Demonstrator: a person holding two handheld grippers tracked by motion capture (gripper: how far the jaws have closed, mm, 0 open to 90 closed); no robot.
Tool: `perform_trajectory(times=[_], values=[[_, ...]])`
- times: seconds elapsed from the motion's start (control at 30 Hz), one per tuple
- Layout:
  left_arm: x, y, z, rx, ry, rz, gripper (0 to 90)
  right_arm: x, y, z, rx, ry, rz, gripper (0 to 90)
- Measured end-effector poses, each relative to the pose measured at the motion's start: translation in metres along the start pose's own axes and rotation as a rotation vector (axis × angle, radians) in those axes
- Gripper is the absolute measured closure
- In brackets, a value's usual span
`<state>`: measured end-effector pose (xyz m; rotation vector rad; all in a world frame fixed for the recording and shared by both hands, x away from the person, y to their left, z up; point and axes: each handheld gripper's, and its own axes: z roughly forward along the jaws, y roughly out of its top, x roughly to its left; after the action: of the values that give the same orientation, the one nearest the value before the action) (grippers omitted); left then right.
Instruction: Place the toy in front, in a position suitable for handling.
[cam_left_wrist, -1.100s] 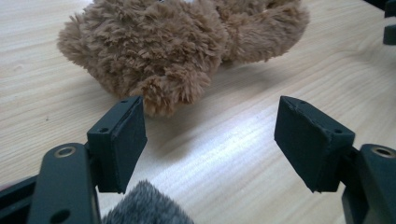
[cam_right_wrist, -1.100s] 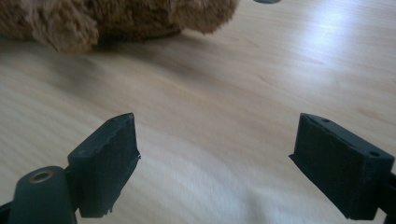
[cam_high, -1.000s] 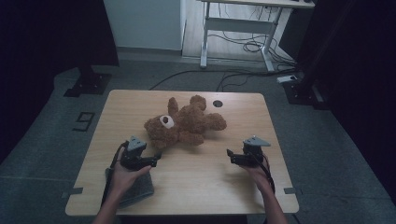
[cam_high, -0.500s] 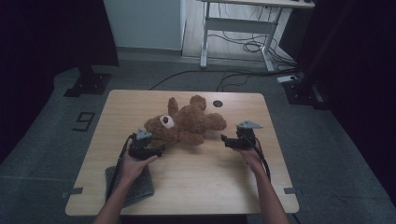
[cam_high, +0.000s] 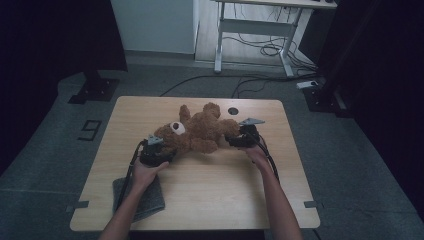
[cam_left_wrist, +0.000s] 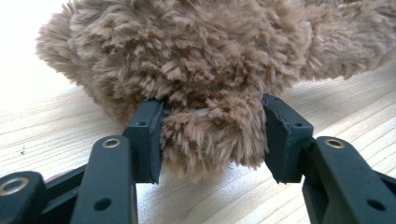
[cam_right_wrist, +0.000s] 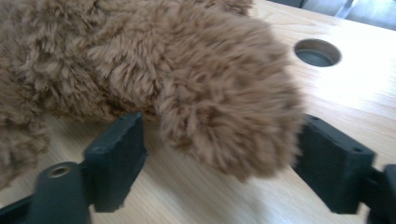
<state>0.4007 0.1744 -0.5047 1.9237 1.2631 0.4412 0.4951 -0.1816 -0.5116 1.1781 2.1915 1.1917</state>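
The left gripper has just been closing, and its pads now squeeze a furry lump of the teddy bear at its head end. The right gripper, also closing, straddles a paw, one pad short of the fur. The bear lies mid-table, nearer the far edge; a grey cloth sits at the near left corner.

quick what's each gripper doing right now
left gripper: jaws just closing, both pads pressing a tuft of the teddy.
right gripper: jaws just closing around a teddy limb, left pad not yet touching; open.
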Motion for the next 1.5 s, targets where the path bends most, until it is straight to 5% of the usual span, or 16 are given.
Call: perform_trajectory(times=[0.07,0.1,0.3,0.67,0.9,0.97,1.17,1.33,1.5], values=[[-0.001,0.000,0.000,0.001,0.002,0.001,46.7,0.000,0.000,0.004,-0.006,0.003,0.003,29.3],[-0.001,0.000,0.000,-0.001,0.011,0.009,49.7,0.001,-0.002,0.010,-0.005,-0.009,0.012,44.1],[0.002,0.000,0.002,-0.013,0.013,0.017,66.4,-0.003,-0.005,0.014,-0.022,0.032,0.056,63.6],[-0.001,0.011,-0.005,-0.053,0.028,0.064,75.0,0.006,0.013,-0.017,-0.137,-0.008,0.033,70.5],[-0.012,0.019,-0.026,-0.105,-0.023,0.085,75.4,0.014,0.014,-0.060,-0.222,0.000,0.019,70.7],[-0.020,0.019,-0.032,-0.115,-0.051,0.101,75.3,0.019,0.003,-0.086,-0.270,0.006,0.029,70.6],[-0.032,0.012,-0.032,-0.088,-0.094,0.136,75.3,0.028,-0.029,-0.118,-0.286,-0.005,0.033,70.5],[-0.039,0.002,-0.022,-0.038,-0.108,0.148,75.2,0.029,-0.061,-0.120,-0.244,-0.008,0.051,69.9],[-0.043,-0.007,-0.020,-0.033,-0.126,0.148,75.0,0.020,-0.085,-0.112,-0.250,0.041,0.126,69.1]])
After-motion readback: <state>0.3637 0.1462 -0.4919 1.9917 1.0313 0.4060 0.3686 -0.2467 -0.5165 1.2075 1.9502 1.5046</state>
